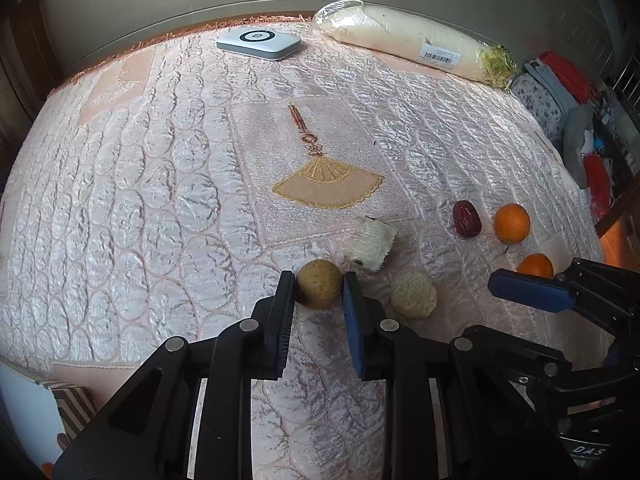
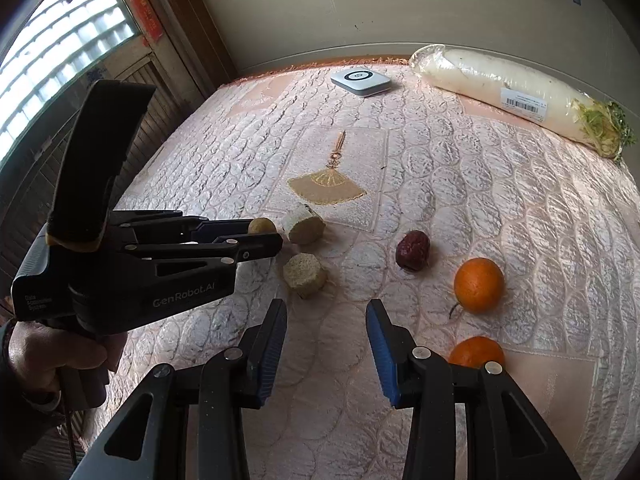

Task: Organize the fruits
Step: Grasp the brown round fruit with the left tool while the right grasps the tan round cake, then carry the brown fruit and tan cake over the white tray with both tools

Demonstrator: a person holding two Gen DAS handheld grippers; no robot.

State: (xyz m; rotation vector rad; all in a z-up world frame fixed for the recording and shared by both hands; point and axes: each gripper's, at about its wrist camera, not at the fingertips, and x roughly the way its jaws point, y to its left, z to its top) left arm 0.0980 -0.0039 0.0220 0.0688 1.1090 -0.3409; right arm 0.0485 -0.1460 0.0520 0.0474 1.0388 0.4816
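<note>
The left gripper (image 1: 319, 286) has its two pads hugging a round tan ball (image 1: 319, 289), one pad on each side, touching or very nearly so; it reads as a pinch just taking hold. The ball sits on the pink quilted cloth (image 1: 160, 184), on the near side of the embroidered fan (image 1: 328, 184), and everything else clusters round that fan too.

To do this well, I'd say squeeze across the widest part and lift straight up. It looks dry and rough-skinned, so it should not slip, but it is round and would roll if nudged. Watch the neighbours: a pale cut chunk (image 1: 372, 248) lies just beyond the ball, between it and the fan, and a second rough chunk (image 1: 414, 295) sits just beside it.

The right gripper (image 2: 326, 340) hangs spread wide over bare cloth, holding nothing. Further from the fan on that side are a wrinkled red date (image 2: 413, 255), an orange (image 2: 479, 285), and a second orange (image 2: 476, 351) partly hidden behind the right gripper's finger.

The sorting looks barely begun.
</note>
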